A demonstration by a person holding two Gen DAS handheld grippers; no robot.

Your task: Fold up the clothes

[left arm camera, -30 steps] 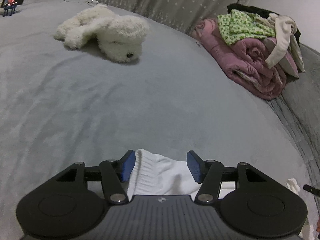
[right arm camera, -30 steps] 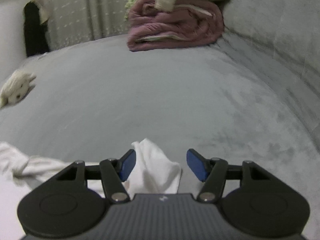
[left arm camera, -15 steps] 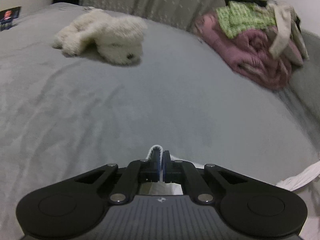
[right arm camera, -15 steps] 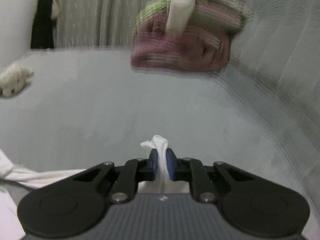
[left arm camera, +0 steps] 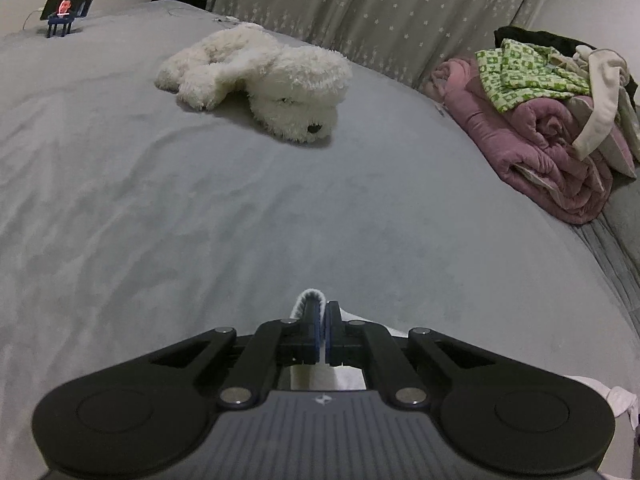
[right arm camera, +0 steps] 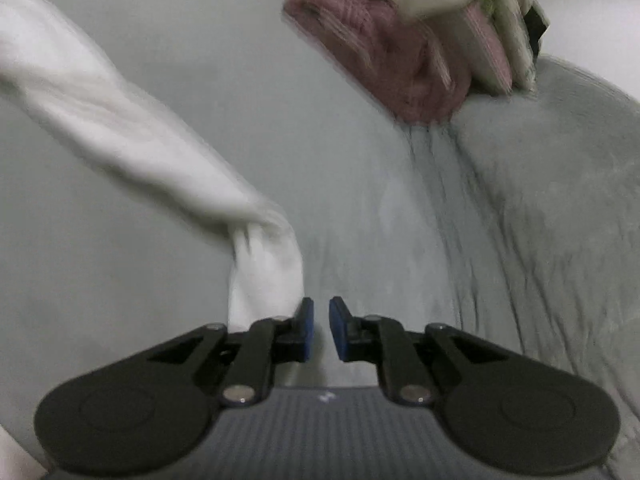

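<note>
Clearly we are at the very start of the fold. At the far left of the grey bed [left arm camera: 160, 220] a phone on a stand [left arm camera: 68, 7] sits well apart from the work, and a white plush dog [left arm camera: 260, 80] lies a little nearer. Neither is in our way.

At the near middle, the left gripper [left arm camera: 323, 320] has its jaws pressed together on the ribbed edge of the white garment [left arm camera: 310, 296], which pokes up just past the fingertips. The rest of the cloth lies under and to the right of the tool. At the far right, a rolled pink quilt [left arm camera: 540, 148] carries a green patterned garment [left arm camera: 528, 80] and other unfolded pieces.

In the blurred right wrist view, the garment runs as a twisted band from the far left down to the right gripper [right arm camera: 321, 320]. Its jaws have just been closing and now stand a narrow slit apart. We see only bed through that slit, with the cloth passing along the outer side of the left finger, so we cannot tell whether it is truly held.

We judge that nothing is folded yet. The garment needs spreading flat and then folding, and the pile at the right remains.
</note>
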